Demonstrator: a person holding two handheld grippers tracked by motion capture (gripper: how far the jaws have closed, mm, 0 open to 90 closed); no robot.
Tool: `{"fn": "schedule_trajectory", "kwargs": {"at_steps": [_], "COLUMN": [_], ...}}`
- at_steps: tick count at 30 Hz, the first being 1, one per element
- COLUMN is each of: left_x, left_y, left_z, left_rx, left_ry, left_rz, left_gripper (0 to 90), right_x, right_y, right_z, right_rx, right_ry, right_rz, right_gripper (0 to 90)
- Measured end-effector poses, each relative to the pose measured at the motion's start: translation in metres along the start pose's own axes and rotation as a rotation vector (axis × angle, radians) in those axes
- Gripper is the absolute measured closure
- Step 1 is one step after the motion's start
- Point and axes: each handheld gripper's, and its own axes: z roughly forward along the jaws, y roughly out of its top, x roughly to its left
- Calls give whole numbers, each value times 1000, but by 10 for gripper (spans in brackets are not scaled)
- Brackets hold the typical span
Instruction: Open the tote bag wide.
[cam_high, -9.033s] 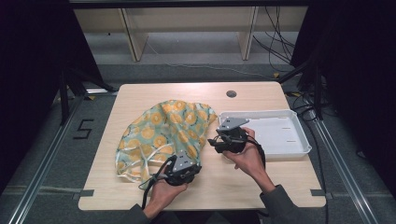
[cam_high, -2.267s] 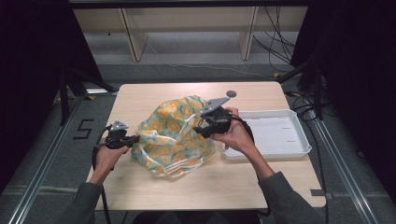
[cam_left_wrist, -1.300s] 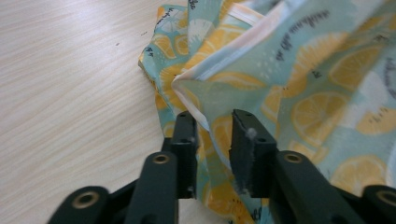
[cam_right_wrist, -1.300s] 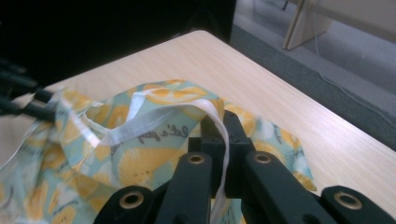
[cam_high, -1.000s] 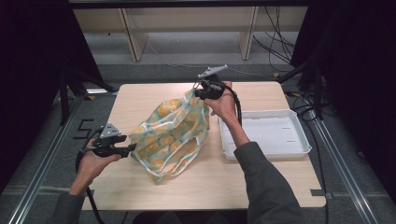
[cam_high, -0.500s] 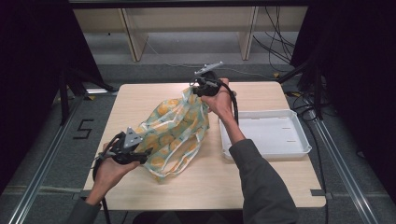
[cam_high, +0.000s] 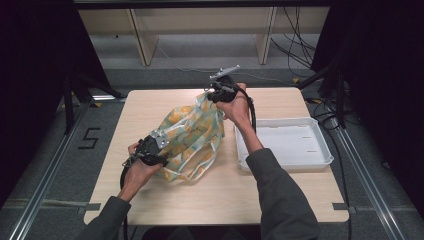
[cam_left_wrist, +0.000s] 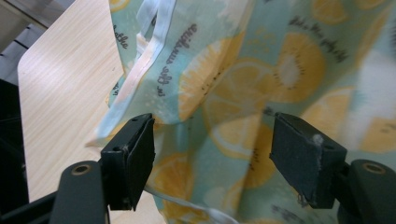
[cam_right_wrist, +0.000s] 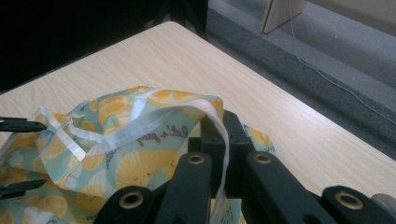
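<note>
Where draped, soft lemon-print cloth (cam_high: 192, 132)

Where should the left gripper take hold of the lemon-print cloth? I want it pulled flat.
Grip the white-trimmed edge at the lemon-print cloth's low end, coming from the near left. The right gripper pinches the far end up, so the cloth hangs between the open left gripper's fingers.

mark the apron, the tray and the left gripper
apron (cam_high: 192, 132), high view, middle of the printed cloth
tray (cam_high: 320, 162), high view, near rim
left gripper (cam_left_wrist: 212, 154), left gripper view, gap between open jaws
</note>
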Motion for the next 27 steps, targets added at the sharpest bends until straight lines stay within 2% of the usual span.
{"fn": "schedule_trajectory", "kwargs": {"at_steps": [1, 2, 3, 4, 5, 6, 7, 8, 9, 10, 11, 13, 14, 15, 16, 17, 18, 19, 20, 21, 22, 23, 24, 25, 26, 27], "left_x": [0, -1, 0, 0, 1, 3, 5, 8, 8, 14, 17, 22, 27, 32, 36, 42, 47, 58, 58, 64, 66, 71, 77, 77, 80, 83], "left_y": [0, 1, 1, 1, 0, -1, -1, -1, -1, 0, 2, 3, 6, 7, 9, 12, 14, 19, 19, 22, 23, 26, 29, 29, 31, 33], "left_z": [3, 8, 10, 10, 11, 13, 12, 8, 8, -2, -7, -13, -19, -22, -25, -28, -29, -31, -31, -31, -30, -30, -29, -29, -27, -26], "left_rx": [5, 17, 18, 18, 12, -5, -25, -57, -57, -104, -122, -128, -152, -155, -169, -177, -181, -187, -187, -189, -192, -190, -181, -181, -186, -180], "left_ry": [10, 34, 41, 41, 45, 20, 9, 6, 6, -23, -40, -57, -69, -77, -89, -104, -124, -143, -143, -158, -171, -180, -191, -191, -196, -202], "left_rz": [7, 21, 41, 41, 57, 62, 72, 61, 61, 42, 23, 22, 2, 8, -20, -36, -53, -79, -79, -95, -126, -125, -147, -147, -156, -166], "left_gripper": [303, 320, 355, 421, 421, 501, 623, 782, 826, 862, 879, 886, 892, 892, 892, 892, 892, 891, 891, 891, 891, 891, 891, 891, 891, 891], "right_x": [1, 1, 0, 0, 0, 0, -1, -2, -1, -3, -3, -2, -7, -7, -8, -8, -8, -7, -7, -5, -5, -5, -4, -4, -1, 0], "right_y": [-1, 0, 0, -1, -1, -1, -1, -1, -2, -3, -5, -6, -12, -12, -14, -19, -19, -23, -23, -28, -28, -29, -33, -33, -35, -37], "right_z": [1, 0, 1, 0, 0, 0, -1, -1, -1, 1, 2, 3, 9, 9, 11, 12, 12, 12, 12, 8, 8, 5, -8, -8, -16, -22], "right_rx": [-19, -12, -18, -16, -16, -13, -1, 13, 17, 13, 29, 45, 68, 68, 87, 128, 128, 193, 193, 240, 240, 248, 247, 247, 251, 245], "right_ry": [-3, -4, -13, -12, -12, -13, -3, -7, -12, -14, -21, -33, -79, -79, -77, -117, -117, -134, -134, -104, -104, -82, -51, -51, -21, 6], "right_rz": [2, 27, 5, 7, 7, 9, -1, 9, 15, 2, 4, 5, -60, -60, -60, -47, -47, -69, -69, -91, -91, -92, -128, -128, -120, -145], "right_gripper": [900, 900, 900, 900, 900, 900, 900, 900, 900, 900, 895, 875, 808, 808, 785, 660, 660, 578, 578, 502, 502, 497, 459, 459, 448, 438]}}
